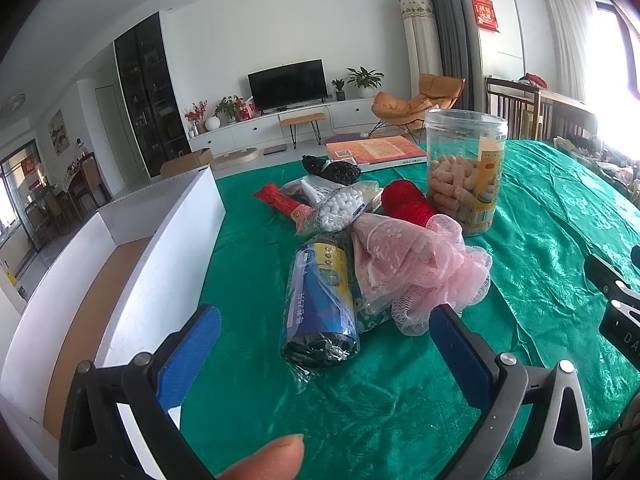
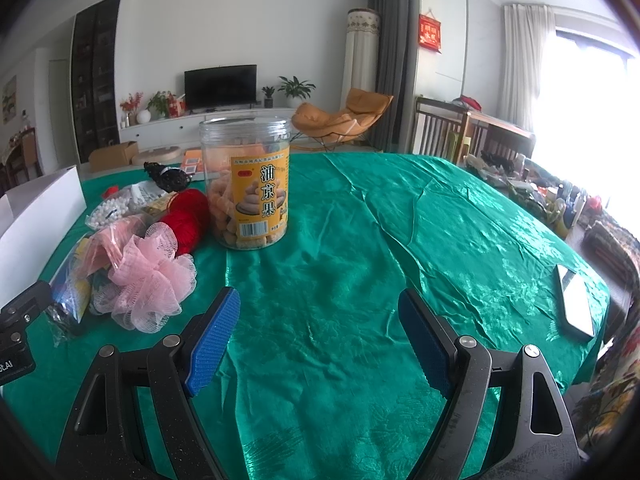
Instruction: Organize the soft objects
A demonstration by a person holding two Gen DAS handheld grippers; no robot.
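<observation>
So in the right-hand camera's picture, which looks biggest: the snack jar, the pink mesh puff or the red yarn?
1. snack jar
2. pink mesh puff, nearly as big, though closer to the camera
3. red yarn, partly hidden

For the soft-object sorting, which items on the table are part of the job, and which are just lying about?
Part of the job:
pink mesh pouf
pink lace cloth
red yarn ball
bag of white beads
black mesh bundle
white box, probably the bin

Lying about:
snack jar
book
phone
roll of bags, arguably
</observation>
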